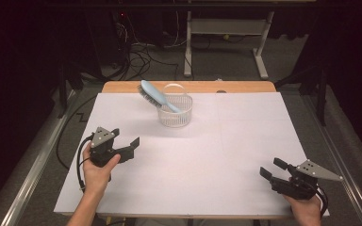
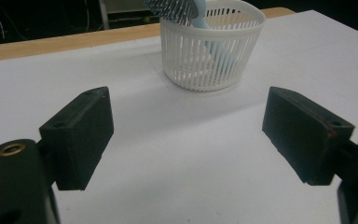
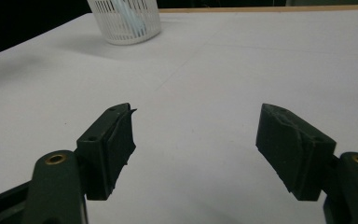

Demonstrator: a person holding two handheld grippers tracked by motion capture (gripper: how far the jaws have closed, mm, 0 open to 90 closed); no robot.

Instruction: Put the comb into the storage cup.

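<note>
A white slatted basket [image 1: 175, 111] stands near the far middle of the white table [image 1: 245, 136]. A light-blue hairbrush [image 1: 153, 94] leans in it, handle down, bristle head sticking out up and to the left. My left gripper [image 1: 131, 147] hovers at the table's left, open and empty, pointing toward the basket [image 2: 213, 45] and the brush [image 2: 186, 10]. My right gripper [image 1: 273, 167] rests low at the near right corner, open, with nothing between its jaws; the basket [image 3: 126, 18] lies far off to its upper left.
The table's wooden far edge [image 1: 188, 86] shows beyond the white sheet. Behind it are a desk frame [image 1: 226, 42] and loose cables [image 1: 141, 59] on the floor. A metal rail [image 1: 33, 165] runs along the left side.
</note>
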